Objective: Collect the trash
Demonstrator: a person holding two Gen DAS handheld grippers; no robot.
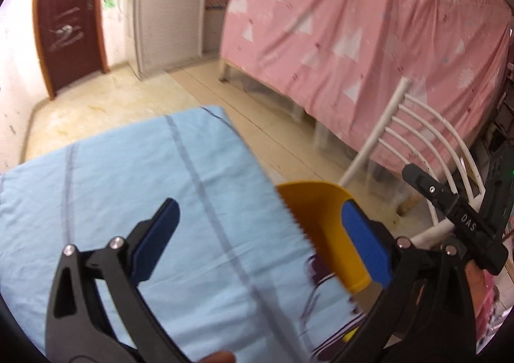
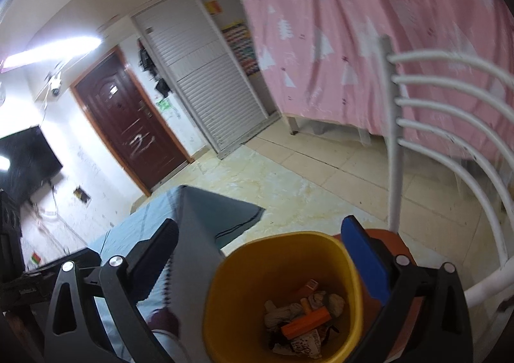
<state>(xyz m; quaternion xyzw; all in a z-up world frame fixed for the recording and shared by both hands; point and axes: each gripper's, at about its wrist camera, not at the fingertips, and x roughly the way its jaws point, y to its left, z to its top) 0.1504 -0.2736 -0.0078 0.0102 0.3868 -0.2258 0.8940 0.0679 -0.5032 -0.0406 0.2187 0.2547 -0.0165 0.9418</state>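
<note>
A yellow trash bin stands on a chair's orange seat. It holds crumpled paper, an orange stick and wrappers. My right gripper hovers over the bin's mouth, open wide, with nothing pinched between its blue pads. In the left wrist view the same bin sits just past the table's right edge. My left gripper is open and empty above the light blue tablecloth. The right gripper's black body shows at the far right of that view.
A white slatted chair back rises right behind the bin. A pink tree-print curtain hangs over a bed frame across the tiled floor. A brown door and a white shutter cupboard stand on the far wall.
</note>
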